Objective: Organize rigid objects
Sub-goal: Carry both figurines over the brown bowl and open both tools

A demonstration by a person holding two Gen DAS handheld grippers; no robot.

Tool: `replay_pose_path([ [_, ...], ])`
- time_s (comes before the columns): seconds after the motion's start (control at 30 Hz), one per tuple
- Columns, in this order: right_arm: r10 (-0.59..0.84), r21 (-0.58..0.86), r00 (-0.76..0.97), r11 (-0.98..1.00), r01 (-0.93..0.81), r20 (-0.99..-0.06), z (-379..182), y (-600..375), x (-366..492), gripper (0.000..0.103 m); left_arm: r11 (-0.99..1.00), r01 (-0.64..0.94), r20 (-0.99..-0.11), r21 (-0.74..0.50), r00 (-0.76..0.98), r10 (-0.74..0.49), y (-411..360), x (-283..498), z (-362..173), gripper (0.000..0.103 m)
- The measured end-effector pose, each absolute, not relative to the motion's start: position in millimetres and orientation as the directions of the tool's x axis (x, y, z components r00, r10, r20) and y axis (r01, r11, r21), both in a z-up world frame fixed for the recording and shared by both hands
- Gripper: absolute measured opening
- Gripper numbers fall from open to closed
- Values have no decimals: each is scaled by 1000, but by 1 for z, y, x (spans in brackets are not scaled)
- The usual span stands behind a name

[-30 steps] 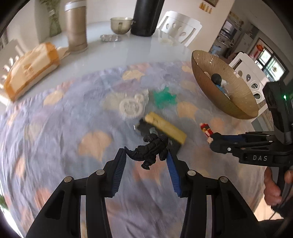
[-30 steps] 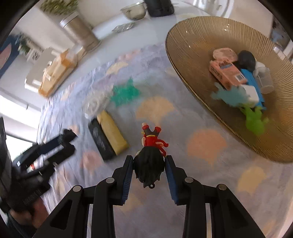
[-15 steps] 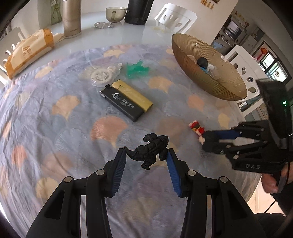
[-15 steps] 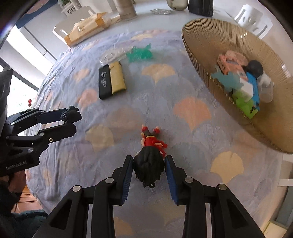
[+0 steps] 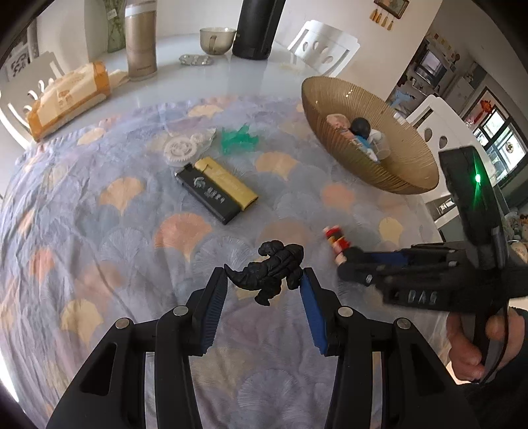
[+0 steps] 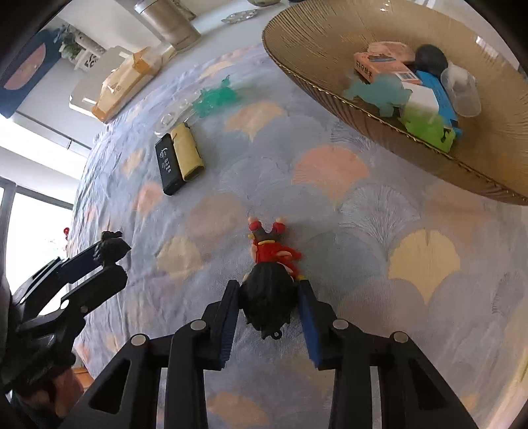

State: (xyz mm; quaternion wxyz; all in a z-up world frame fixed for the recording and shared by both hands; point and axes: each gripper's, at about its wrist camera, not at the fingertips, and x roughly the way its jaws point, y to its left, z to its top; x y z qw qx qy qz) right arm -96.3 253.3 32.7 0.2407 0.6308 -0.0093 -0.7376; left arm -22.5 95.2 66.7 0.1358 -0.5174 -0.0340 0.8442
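Observation:
My left gripper (image 5: 264,285) is shut on a black dinosaur figure (image 5: 269,270) and holds it above the patterned cloth. My right gripper (image 6: 268,297) is shut on the black-haired head of a red-dressed doll (image 6: 270,264), low over the cloth; it shows at the right in the left wrist view (image 5: 346,264). A brown ribbed bowl (image 6: 330,29) with several toys and boxes stands to the upper right, also in the left wrist view (image 5: 389,171). A black lighter (image 5: 208,194), a yellow lighter (image 5: 227,183), a green figure (image 5: 239,138) and a white gear (image 5: 180,148) lie on the cloth.
The white table's far side holds a tissue pack (image 5: 66,99), a gold tumbler (image 5: 140,39), a cup (image 5: 216,39) and a black cylinder (image 5: 257,26). White chairs (image 5: 323,46) stand around. The table edge runs near my right hand.
Both grippers have pulled back from the lighters toward the near edge with their toys, then eased forward a little. The bowl has come closer in the right wrist view.

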Motion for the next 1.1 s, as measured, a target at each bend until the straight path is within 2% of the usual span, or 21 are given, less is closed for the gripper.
replay_pose_path([
  [0.13, -433, 351, -107, -832, 430, -895, 60, 249, -88, 34, -964, -188, -842, -190, -473, 258, 99, -24, 88, 42],
  [0.23, -466, 343, -200, -825, 449, -862, 101, 261, -91, 34, -956, -176, -792, -233, -537, 292, 97, -29, 119, 42],
  [0.37, -508, 350, -345, -834, 427, -789, 165, 296, -111, 34, -956, -199, -714, -215, -635, 293, 107, -46, 172, 42],
  [0.5, -440, 263, -543, -889, 373, -716, 226, 323, -131, 34, -948, -233, -628, -219, -710, 319, 120, -68, 222, 43],
  [0.63, -361, 212, -647, -930, 299, -671, 258, 355, -140, 34, -944, -277, -576, -177, -749, 328, 152, -88, 249, 43],
  [0.8, -289, 188, -674, -957, 220, -680, 253, 380, -143, 34, -936, -317, -610, -156, -714, 344, 198, -110, 230, 43],
  [0.97, -254, 196, -613, -967, 161, -748, 215, 399, -152, 34, -937, -307, -728, -166, -603, 326, 231, -134, 177, 43],
  [1.1, -272, 251, -519, -962, 111, -810, 178, 409, -163, 34, -932, -299, -787, -205, -515, 339, 241, -141, 143, 43],
])
